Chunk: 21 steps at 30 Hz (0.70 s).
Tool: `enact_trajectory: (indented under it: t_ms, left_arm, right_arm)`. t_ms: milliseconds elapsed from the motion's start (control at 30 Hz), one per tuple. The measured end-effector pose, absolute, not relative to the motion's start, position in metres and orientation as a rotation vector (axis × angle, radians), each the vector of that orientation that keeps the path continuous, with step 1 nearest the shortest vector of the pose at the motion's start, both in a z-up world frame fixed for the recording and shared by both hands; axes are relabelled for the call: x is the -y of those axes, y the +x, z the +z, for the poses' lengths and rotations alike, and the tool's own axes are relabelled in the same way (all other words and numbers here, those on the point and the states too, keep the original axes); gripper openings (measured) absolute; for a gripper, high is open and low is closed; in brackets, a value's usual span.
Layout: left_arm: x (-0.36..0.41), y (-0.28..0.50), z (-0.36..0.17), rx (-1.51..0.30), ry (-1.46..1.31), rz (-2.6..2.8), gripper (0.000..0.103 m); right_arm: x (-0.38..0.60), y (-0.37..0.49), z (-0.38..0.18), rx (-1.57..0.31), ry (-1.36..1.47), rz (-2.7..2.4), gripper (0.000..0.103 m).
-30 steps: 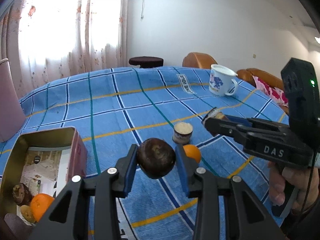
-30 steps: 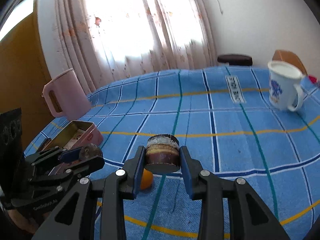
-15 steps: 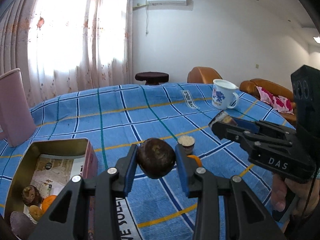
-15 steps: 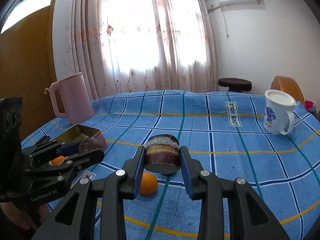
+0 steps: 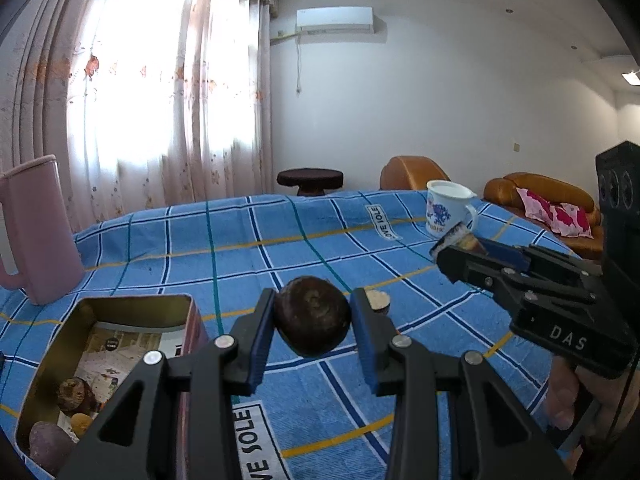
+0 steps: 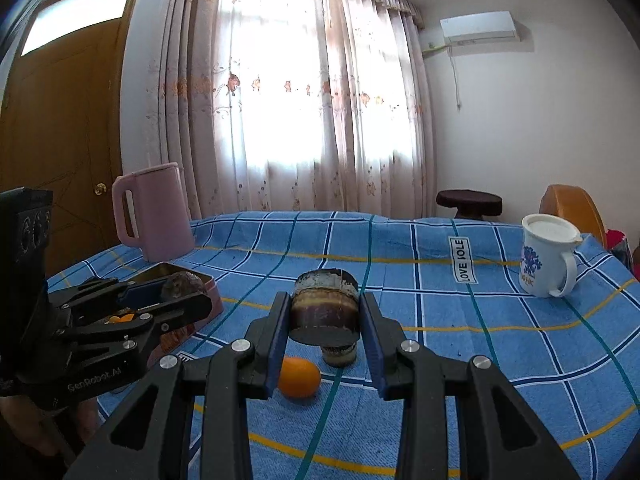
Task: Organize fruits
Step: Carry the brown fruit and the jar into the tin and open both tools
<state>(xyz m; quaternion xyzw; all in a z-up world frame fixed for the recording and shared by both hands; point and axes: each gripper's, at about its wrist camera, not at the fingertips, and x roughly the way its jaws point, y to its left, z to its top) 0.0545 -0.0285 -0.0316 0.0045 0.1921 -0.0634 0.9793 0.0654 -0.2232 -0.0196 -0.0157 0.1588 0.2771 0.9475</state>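
Note:
My left gripper point(image 5: 313, 320) is shut on a round dark brown fruit point(image 5: 312, 318) and holds it above the blue checked cloth, just right of the open tin box point(image 5: 132, 304). The box holds several fruits point(image 5: 76, 394). My right gripper point(image 6: 325, 314) is shut on a dark cut fruit chunk point(image 6: 324, 310), held above the cloth. Below it lie a small orange fruit point(image 6: 299, 377) and another cut chunk point(image 6: 339, 354). That chunk also shows in the left wrist view point(image 5: 378, 301). Each gripper appears in the other's view, the right one point(image 5: 460, 246) and the left one point(image 6: 180, 292).
A pink jug point(image 6: 150, 212) stands at the far left of the table beyond the tin box point(image 6: 200, 280). A white mug with a blue print point(image 6: 548, 258) stands at the far right. A brown sofa point(image 5: 540, 200) and a dark stool point(image 5: 310, 178) stand beyond the table.
Both grippers have risen and tilted up with their fruits still held. The left gripper has moved nearer the tin box. The orange fruit is now hidden from the left wrist view.

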Motion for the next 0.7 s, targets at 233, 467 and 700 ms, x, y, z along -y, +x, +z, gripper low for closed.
enact_trajectory:
  t_ms: [233, 467, 700]
  left_arm:
    - [0.028, 0.049, -0.030, -0.345, 0.018, -0.108, 0.039]
    - [0.027, 0.043, -0.029, -0.338, 0.018, -0.097, 0.039]
    - [0.006, 0.039, -0.029, -0.369, -0.016, -0.085, 0.039]
  right_arm:
    - [0.223, 0.064, -0.019, -0.317, -0.030, 0.559, 0.036]
    - [0.220, 0.065, -0.020, -0.329, -0.021, 0.568, 0.036]
    - [0.190, 0.069, -0.021, -0.366, -0.035, 0.623, 0.036]
